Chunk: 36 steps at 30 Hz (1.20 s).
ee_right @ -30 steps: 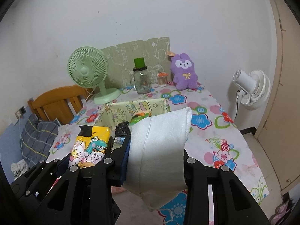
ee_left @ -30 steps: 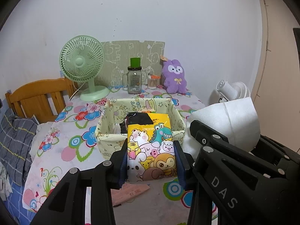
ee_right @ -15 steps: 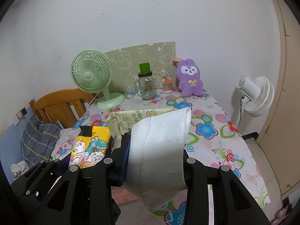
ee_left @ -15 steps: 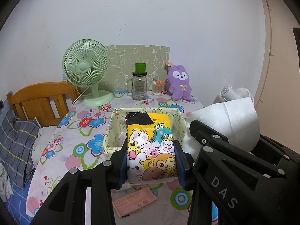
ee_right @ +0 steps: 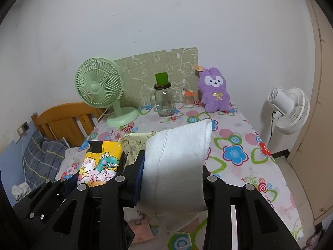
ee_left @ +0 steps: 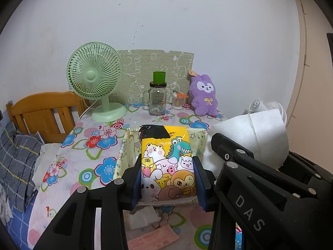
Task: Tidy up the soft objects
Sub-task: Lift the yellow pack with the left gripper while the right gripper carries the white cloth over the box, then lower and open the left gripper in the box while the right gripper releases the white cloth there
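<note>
My left gripper (ee_left: 166,167) is shut on a yellow snack packet (ee_left: 164,145) printed with cartoon animals, held upright over the front of a pale green fabric basket (ee_left: 122,156). Beside it on the right, my right gripper (ee_right: 172,166) is shut on a white soft padded pack (ee_right: 179,145), which bulges above and below the fingers. That white pack (ee_left: 260,133) also shows in the left wrist view. The yellow packet (ee_right: 102,160) and the basket (ee_right: 135,143) show at left in the right wrist view. The basket's inside is mostly hidden.
On the flowered tablecloth (ee_left: 87,145) stand a green desk fan (ee_left: 95,79), a glass jar with a green lid (ee_left: 157,100), a small jar (ee_left: 179,101) and a purple plush rabbit (ee_left: 205,95). A wooden chair (ee_left: 41,112) is left, a white fan (ee_right: 289,110) right. Pink paper (ee_left: 154,239) lies near.
Both grippers have moved forward over the table with their loads still held. The basket now sits lower in view, under the yellow packet. The fan and plush look nearer.
</note>
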Motion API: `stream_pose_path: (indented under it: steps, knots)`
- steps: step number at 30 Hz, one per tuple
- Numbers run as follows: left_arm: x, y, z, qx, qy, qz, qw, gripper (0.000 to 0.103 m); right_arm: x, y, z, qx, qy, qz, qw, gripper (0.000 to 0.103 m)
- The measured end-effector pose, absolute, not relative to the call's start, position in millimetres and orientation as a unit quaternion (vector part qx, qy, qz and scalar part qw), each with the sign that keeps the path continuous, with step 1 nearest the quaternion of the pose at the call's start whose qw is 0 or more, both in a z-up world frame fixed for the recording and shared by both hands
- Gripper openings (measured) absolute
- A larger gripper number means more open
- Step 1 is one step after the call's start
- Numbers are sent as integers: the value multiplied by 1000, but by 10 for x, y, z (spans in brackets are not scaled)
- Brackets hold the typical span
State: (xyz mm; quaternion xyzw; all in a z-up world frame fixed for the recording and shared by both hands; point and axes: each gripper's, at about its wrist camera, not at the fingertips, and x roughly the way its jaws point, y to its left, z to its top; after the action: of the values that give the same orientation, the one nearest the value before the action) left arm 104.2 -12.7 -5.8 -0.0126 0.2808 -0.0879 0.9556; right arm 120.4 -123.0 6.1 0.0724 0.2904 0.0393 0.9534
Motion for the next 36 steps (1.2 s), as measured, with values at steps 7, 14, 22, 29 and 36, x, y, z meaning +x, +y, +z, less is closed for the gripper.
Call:
stream_pose_path:
  steps: [7,14,22,29,36]
  knots:
    - [1243,-134,-91,-13,287,-86,954,44,1415,-1224,10,77,294,40,952,40]
    - [1442,-132,-131,-13,291,-83,953,44,1612,-1229,-43,81,298,42,950,40]
    - [1667,-113,-197,-10,298,-79,951,44,1853,-1227,-123,87,304,48,947,40]
    - [1843,-104,-276,-14,308,-79,948,44,2009,-1229,-202,91,313,55,944,40]
    - [2035,-82,-381,-15,320,-80,944,45,2144,-1204,-287,88,320,69,941,40]
